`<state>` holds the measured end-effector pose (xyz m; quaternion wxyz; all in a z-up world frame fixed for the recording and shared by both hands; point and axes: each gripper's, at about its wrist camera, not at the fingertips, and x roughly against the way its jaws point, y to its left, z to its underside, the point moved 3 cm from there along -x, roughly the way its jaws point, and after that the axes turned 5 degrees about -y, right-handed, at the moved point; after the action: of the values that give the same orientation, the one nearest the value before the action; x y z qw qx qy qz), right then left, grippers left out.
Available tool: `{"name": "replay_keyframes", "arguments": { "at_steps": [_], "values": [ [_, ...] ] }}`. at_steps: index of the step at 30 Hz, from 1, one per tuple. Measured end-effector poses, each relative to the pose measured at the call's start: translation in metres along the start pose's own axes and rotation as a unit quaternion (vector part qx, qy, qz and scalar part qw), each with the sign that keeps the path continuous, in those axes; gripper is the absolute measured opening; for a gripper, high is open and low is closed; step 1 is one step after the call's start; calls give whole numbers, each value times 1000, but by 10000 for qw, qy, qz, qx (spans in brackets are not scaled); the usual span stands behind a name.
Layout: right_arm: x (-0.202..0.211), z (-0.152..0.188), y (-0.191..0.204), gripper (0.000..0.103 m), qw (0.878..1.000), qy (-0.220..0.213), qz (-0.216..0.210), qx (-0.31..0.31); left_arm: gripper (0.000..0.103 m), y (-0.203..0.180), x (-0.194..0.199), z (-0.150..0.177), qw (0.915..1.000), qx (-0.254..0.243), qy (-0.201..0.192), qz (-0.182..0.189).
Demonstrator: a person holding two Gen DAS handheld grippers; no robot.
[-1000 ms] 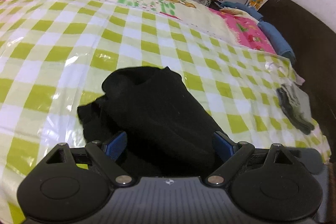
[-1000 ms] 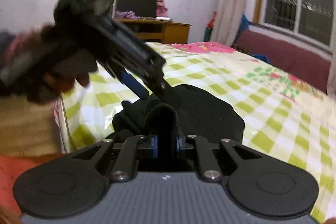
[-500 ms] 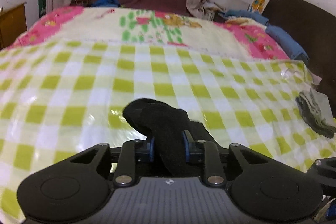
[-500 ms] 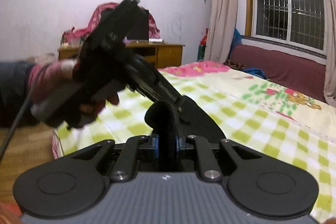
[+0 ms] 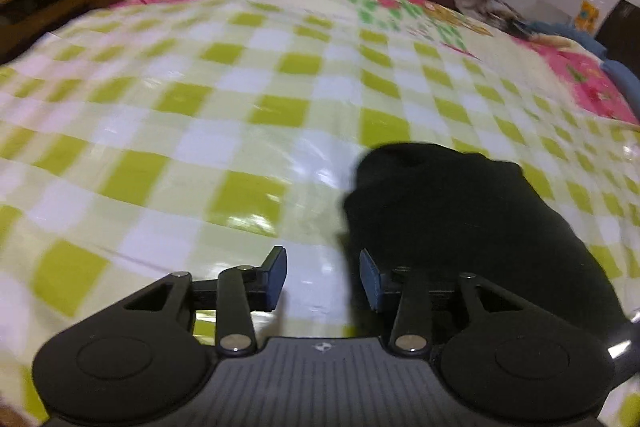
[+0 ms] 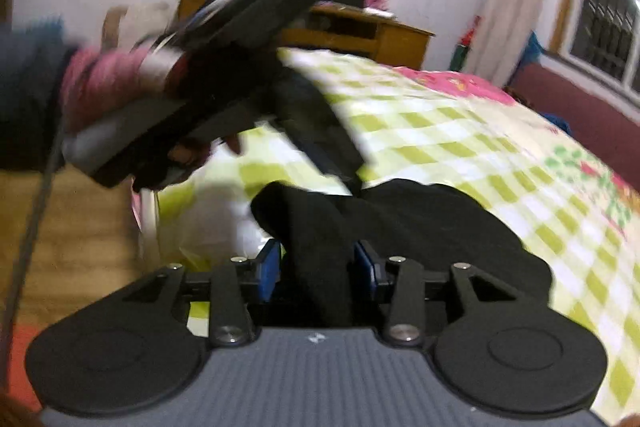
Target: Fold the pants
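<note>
the black pants [image 5: 460, 227] are lying bunched on the bed [image 5: 240, 99], on its green-and-white checked cover near the edge closest to me, and i am judging the fold to be well along: the cloth is already gathered into a compact, doubled-over heap rather than spread out by the legs.

my left gripper [image 5: 323, 277] has just been opening its fingers, and they are now standing partly apart with nothing between them; the pants are sitting just to the right of them, the near edge of the cloth beside the right-hand pad.

my right gripper [image 6: 316, 269] has also just been opening. a ridge of black cloth is still running between its blue pads, but they are looking slack beside it rather than pinching.

what is left, i think, is smoothing and squaring the heap, since one lobe is sticking up unevenly toward the bed's edge.

i am finding no readable writing or label; only a small pale mark is showing on each gripper's body.
</note>
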<state>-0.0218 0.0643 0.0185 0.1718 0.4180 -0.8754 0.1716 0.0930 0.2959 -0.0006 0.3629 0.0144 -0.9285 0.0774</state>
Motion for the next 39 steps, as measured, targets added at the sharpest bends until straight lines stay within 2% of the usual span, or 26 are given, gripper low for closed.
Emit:
{"name": "replay_keyframes", "arguments": {
  "at_steps": [2, 4, 6, 8, 11, 12, 14, 15, 18, 21, 23, 26, 28, 29, 31, 33, 35, 38, 39],
  "values": [
    [30, -3, -22, 47, 9987, -199, 110, -448, 54, -1, 12, -1, 9997, -54, -164, -187],
    [51, 2, -49, 60, 9945, -318, 419, -901, 54, -11, 26, -3, 9994, -148, -318, 26],
    [60, 16, -80, 60, 9859, -180, 812, -1449, 60, -30, 38, -1, 9979, -412, -405, 294],
    [60, 34, -110, 61, 9707, 82, 1113, -2128, 66, -50, 33, 8, 9962, -730, -299, 375],
    [57, 63, -145, 61, 9363, 306, 1033, -3343, 67, -63, 8, 36, 9944, -1023, 160, 210],
    [53, 70, -150, 61, 9348, 339, 1012, -3387, 69, -62, 5, 43, 9944, -1042, 133, 149],
    [40, 76, -142, 59, 9455, 574, 1062, -3025, 71, -57, 8, 44, 9957, -912, 105, 139],
    [37, 77, -141, 59, 9458, 654, 1047, -3003, 71, -55, 11, 40, 9966, -771, 187, 214],
    [31, 70, -146, 55, 9431, 636, 843, -3154, 70, -52, 22, 36, 9961, -668, 296, 488],
    [34, 65, -147, 56, 9353, 621, 770, -3396, 70, -50, 23, 36, 9967, -526, 351, 502],
    [33, 63, -149, 56, 9333, 531, 820, -3456, 70, -51, 25, 36, 9971, -480, 250, 526],
    [31, 51, -141, 58, 9464, 383, 1033, -3036, 70, -53, 31, 32, 9975, -440, 52, 559],
    [18, 49, -131, 57, 9608, 409, 1171, -2480, 70, -54, 27, 34, 9977, -474, 95, 485],
    [9, 53, -127, 58, 9635, 562, 1158, -2346, 71, -56, 23, 39, 9975, -531, 192, 423],
    [-1, 66, -125, 58, 9616, 803, 1119, -2373, 72, -55, 16, 50, 9973, -494, 356, 412],
    [0, 75, -133, 58, 9548, 816, 1014, -2672, 72, -52, 18, 52, 9975, -339, 371, 505],
    [6, 70, -144, 57, 9480, 763, 947, -2940, 71, -52, 27, 44, 9976, -398, 211, 523],
    [13, 58, -155, 59, 9452, 596, 994, -3053, 72, -54, 41, 28, 9965, -722, -185, 389],
    [10, 58, -160, 60, 9400, 588, 866, -3248, 75, -53, 40, 25, 9965, -709, -198, 386]
  ]
}}
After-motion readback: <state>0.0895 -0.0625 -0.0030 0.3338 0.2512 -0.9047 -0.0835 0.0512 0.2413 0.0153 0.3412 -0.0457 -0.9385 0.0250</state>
